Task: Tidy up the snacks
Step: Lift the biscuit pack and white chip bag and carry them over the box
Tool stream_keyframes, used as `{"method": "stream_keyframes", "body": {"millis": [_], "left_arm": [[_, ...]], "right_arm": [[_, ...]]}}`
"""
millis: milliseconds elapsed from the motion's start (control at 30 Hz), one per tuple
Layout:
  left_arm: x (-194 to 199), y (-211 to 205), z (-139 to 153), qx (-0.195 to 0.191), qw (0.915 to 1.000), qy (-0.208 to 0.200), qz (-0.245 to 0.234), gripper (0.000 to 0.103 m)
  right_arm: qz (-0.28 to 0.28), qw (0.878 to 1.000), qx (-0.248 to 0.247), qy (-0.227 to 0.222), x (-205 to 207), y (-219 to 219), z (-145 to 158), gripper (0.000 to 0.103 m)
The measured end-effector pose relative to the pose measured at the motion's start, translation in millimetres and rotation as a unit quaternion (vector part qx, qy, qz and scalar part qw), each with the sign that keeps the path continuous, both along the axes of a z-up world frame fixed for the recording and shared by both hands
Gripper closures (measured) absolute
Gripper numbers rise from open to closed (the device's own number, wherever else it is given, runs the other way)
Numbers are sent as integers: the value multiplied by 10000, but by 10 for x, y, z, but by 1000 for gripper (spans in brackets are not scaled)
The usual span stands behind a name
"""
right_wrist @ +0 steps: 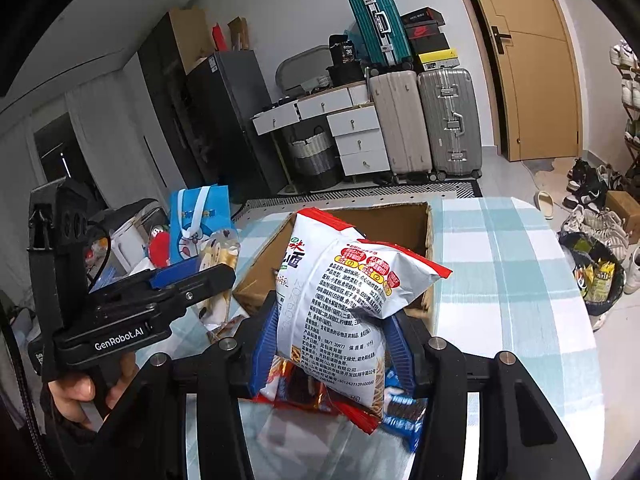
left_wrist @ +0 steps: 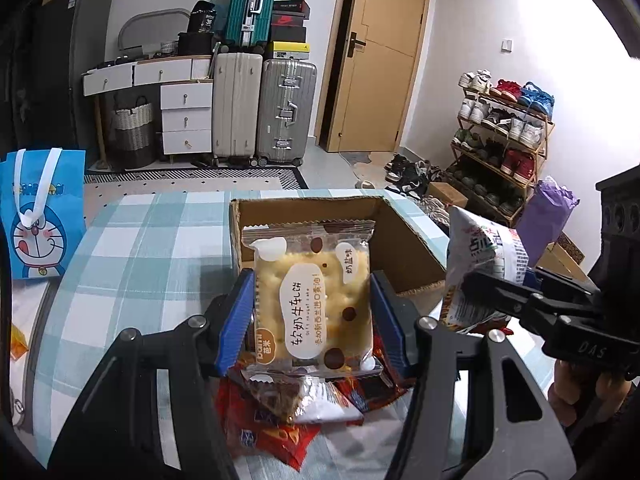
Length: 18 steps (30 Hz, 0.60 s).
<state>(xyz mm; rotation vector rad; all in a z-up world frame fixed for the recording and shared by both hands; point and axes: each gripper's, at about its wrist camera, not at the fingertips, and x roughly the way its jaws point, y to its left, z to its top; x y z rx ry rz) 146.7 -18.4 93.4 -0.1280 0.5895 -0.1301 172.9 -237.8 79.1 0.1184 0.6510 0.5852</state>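
Left wrist view: left claw (left_wrist: pixel 312 308) pinching 1 clear cracker packet (left_wrist: pixel 312 292) across its width, blue pads pressed against both side edges. Packet upright, pale square crackers visible, white label patches, brown dots. It hangs above a loose pile of snacks (left_wrist: pixel 288 412) on the checked worktop (left_wrist: pixel 140 240), in front of 1 open cardboard box (left_wrist: pixel 404 240). Right claw (left_wrist: pixel 472 292) enters from the right, clamped on 1 white noodle-snack bag (left_wrist: pixel 480 264). 1 blue cartoon gift bag (left_wrist: pixel 40 216) stands at left.

Right wrist view: right claw (right_wrist: pixel 332 344) narrowly set, squeezing the white noodle-snack bag (right_wrist: pixel 344 300) at its lower half; bag puffy, red-trimmed, printed text facing the camera, tilted over the cardboard box (right_wrist: pixel 400 220). Several packets lie beneath; exact count unclear. Left claw (right_wrist: pixel 224 274) at left, held by a hand (right_wrist: pixel 80 396).
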Motion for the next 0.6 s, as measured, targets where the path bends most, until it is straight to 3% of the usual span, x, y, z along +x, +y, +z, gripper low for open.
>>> {"method": "stream_keyframes", "body": {"millis": [600], "left_arm": [[473, -63, -80, 125, 9998, 53, 129, 48]], "right_arm": [[40, 10000, -78, 47, 520, 148, -11, 53]]}}
